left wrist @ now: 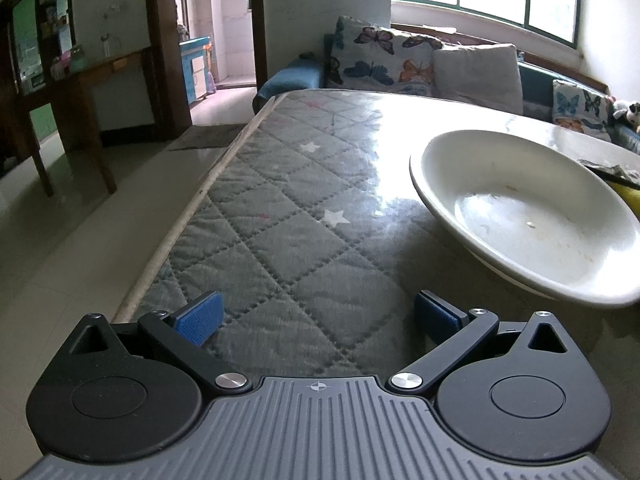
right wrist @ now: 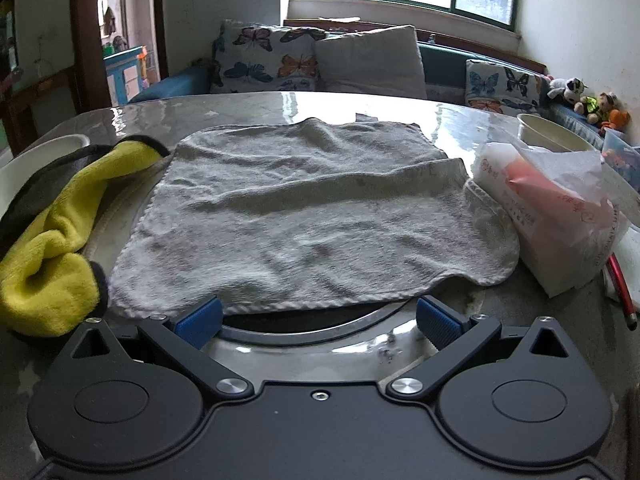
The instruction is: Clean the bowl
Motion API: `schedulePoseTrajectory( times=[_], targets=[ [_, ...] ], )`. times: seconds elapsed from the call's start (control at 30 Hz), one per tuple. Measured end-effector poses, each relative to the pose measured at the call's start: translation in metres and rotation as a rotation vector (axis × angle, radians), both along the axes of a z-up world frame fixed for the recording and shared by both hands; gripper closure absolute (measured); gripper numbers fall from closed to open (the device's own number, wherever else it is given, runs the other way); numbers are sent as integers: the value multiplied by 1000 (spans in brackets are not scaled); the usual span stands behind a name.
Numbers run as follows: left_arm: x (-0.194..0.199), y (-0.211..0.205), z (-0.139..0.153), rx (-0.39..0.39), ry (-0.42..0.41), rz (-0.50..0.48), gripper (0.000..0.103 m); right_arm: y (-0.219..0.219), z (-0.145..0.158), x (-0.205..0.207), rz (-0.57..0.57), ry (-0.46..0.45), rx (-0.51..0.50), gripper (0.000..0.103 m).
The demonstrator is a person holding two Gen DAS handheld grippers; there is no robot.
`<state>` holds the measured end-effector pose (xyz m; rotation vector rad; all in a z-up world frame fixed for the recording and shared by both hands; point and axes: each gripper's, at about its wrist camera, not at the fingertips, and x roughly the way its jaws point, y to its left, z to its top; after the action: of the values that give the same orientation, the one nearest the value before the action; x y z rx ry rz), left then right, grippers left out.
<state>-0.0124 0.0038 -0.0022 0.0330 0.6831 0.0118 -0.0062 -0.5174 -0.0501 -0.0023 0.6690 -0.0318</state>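
Observation:
A wide white bowl (left wrist: pixel 528 216) with faint smears inside sits on the table at the right of the left wrist view. My left gripper (left wrist: pixel 318 320) is open, low over the quilted table cover, left of and short of the bowl. In the right wrist view a grey towel (right wrist: pixel 304 216) lies spread over a round metal basin (right wrist: pixel 304 340), whose rim shows under its near edge. My right gripper (right wrist: pixel 318 318) is open just before that edge, holding nothing. A yellow cloth with black trim (right wrist: pixel 60 248) lies bunched at the left, partly against the white bowl (right wrist: pixel 44 156).
A pink tissue pack in a plastic bag (right wrist: pixel 552 216) stands right of the towel, with a red pen (right wrist: pixel 620 288) beside it and a white tub (right wrist: pixel 548 132) behind. The table's left edge (left wrist: pixel 192 216) drops to the floor. A sofa with cushions (left wrist: pixel 420 64) runs behind the table.

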Motion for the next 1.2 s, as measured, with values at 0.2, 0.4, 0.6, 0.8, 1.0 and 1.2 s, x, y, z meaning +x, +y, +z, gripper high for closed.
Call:
schedulePoseTrajectory(
  times=[0.2,0.4,0.6,0.8,1.0,1.2],
  targets=[
    [-15,4,4,-2,2,-24,0,18,10,-11,68,6,39,0],
    [-34,10,12,-12,5,-49,0,48,25,-28,173,-36,53,0],
    [-51,12,23,-16,8,-90,1,82,43,-31,289,-58,76,0],
    [-69,8,35,-18,-2,-146,1,111,47,-24,381,-66,50,5],
    [-76,-4,46,-7,-34,-215,1,127,51,-7,427,-63,67,8],
    [-78,-27,53,9,-57,-277,2,137,49,9,452,-55,50,9]
  ],
)
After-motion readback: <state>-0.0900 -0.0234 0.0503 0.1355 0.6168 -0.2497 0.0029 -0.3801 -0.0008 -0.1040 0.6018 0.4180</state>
